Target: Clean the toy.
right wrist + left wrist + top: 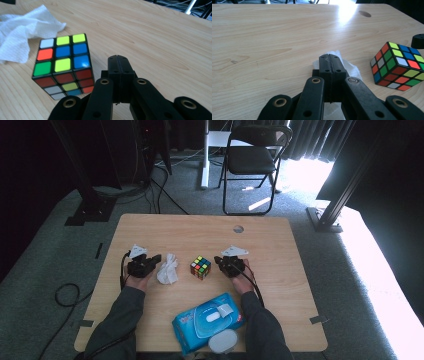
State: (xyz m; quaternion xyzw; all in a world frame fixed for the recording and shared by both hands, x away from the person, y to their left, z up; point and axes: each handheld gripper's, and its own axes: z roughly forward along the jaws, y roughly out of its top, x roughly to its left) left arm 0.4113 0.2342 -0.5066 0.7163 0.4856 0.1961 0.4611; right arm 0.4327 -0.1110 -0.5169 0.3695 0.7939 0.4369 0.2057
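Cube (200,267) just beside closed, empty right gripper (225,262); left gripper (150,262) likewise closed.

One scrambled puzzle cube (200,267) is counted between the two grippers, one crumpled white tissue (167,269) just beside the left gripper (155,258), and one blue wipes pack (207,320) behind the right gripper (219,260), nearer the person.

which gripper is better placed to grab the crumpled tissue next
Left, probably. The left gripper sits right beside the crumpled tissue, jaws shut with nothing between them. The right gripper is also shut, beyond the puzzle cube, which stands between it and the tissue.
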